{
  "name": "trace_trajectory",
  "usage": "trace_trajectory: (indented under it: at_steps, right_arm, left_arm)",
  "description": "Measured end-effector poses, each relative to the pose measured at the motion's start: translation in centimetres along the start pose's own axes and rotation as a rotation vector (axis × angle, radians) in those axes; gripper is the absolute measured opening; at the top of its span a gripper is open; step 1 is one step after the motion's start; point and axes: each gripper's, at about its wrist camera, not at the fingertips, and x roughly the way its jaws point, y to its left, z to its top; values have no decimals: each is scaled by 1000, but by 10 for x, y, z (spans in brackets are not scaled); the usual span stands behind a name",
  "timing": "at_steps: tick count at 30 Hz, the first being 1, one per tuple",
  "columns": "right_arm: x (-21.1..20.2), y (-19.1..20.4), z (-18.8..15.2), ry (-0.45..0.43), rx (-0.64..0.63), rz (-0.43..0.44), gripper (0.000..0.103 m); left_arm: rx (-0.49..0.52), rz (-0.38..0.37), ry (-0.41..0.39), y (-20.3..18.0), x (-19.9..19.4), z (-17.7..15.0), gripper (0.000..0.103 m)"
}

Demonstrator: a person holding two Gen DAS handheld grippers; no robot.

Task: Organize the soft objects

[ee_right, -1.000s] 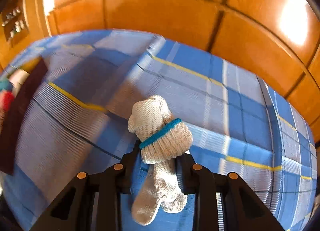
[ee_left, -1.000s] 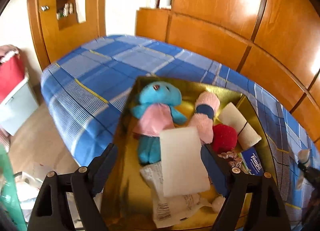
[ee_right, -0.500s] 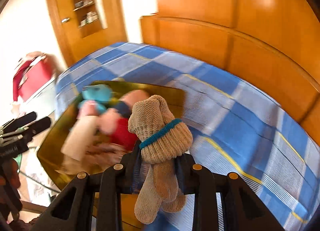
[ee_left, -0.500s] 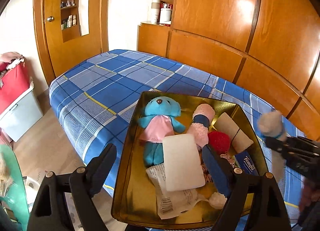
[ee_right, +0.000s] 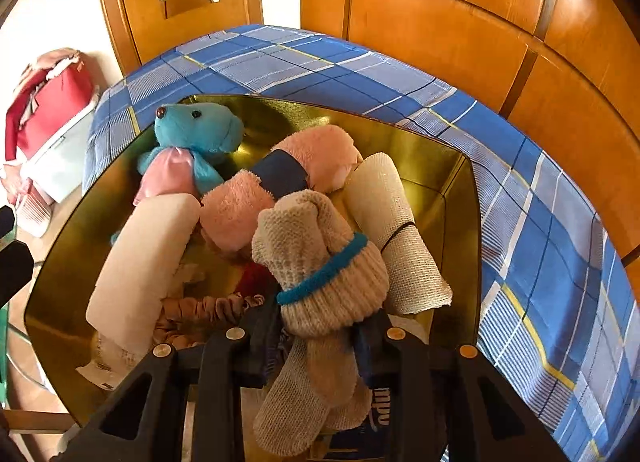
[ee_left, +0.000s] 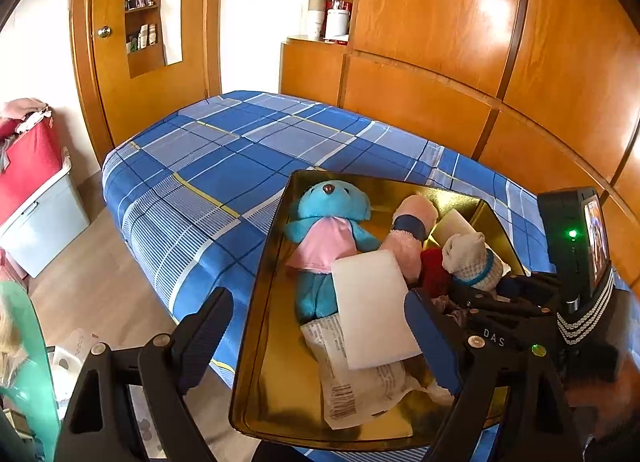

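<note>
My right gripper (ee_right: 316,326) is shut on a rolled beige knit sock with a teal band (ee_right: 320,270) and holds it over the right part of the gold tray (ee_right: 460,189). The sock also shows in the left wrist view (ee_left: 472,262). The tray (ee_left: 276,246) holds a blue teddy in a pink dress (ee_left: 324,229), a pink sock roll (ee_left: 408,229), a white pad (ee_left: 372,318), a red soft item (ee_left: 434,270), a beige bandage roll (ee_right: 396,229) and a paper packet (ee_left: 352,386). My left gripper (ee_left: 320,334) is open and empty at the tray's near edge.
The tray lies on a blue plaid bed (ee_left: 224,157) near its corner. Wooden wall panels (ee_left: 480,73) run behind the bed. A red bag on a pale storage box (ee_left: 32,181) stands on the floor at left. A scrunchie (ee_right: 208,308) lies in the tray.
My right gripper has carried the sock from over the bed to over the tray. My left gripper has drawn back, so the tray looks farther away.
</note>
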Motion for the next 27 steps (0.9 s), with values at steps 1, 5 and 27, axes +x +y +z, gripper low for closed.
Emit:
trace_trajectory:
  at_steps: [1,5,27]
  right_arm:
    - [0,0,1,3,2,-2,30]
    - [-3,-2,0,-9,25,10,32]
    - [-75,-13,-35,-267,147,-49,74]
  left_arm:
    - [-1,-1,2,0,1,0,88]
    - [6,1,2,-3,0,-2,94]
    - [20,31,-78,-19,-22,-5,102]
